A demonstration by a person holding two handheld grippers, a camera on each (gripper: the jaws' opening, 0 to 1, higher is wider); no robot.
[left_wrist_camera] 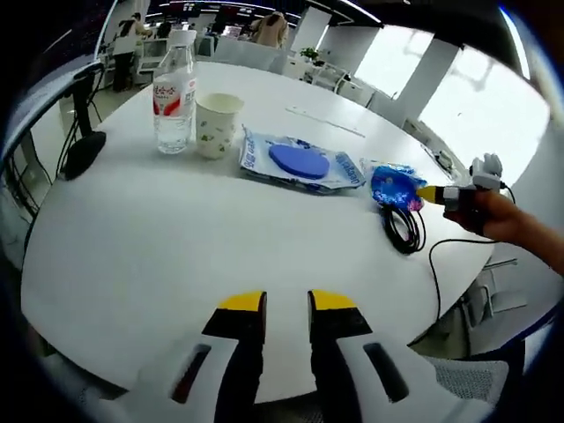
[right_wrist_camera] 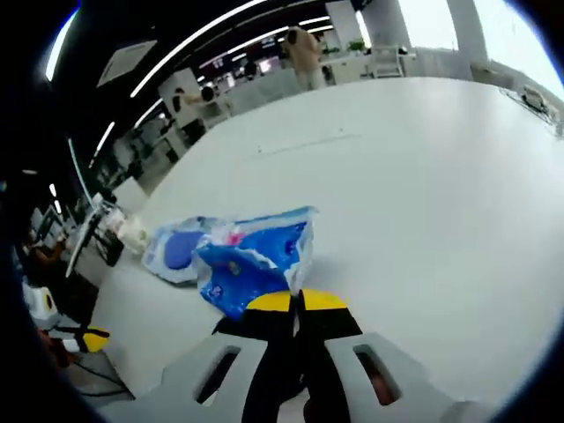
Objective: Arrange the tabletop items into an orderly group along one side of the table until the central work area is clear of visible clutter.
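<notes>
While the right gripper (right_wrist_camera: 296, 302) has its jaws clamped on the small blue packet (right_wrist_camera: 256, 260), drag it low and slowly to rest just beside the larger blue pouch (left_wrist_camera: 301, 162), keeping the left gripper (left_wrist_camera: 286, 304), jaws slightly apart, clear.

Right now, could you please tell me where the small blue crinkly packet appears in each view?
Left gripper view: the small blue packet lies at right of centre on the white table, at the tip of the right tool.
Right gripper view: it sits low, just left of centre, pinched at the tool's yellow tips.
Shared landmark: the larger blue-and-white flat pack beside it.
</notes>
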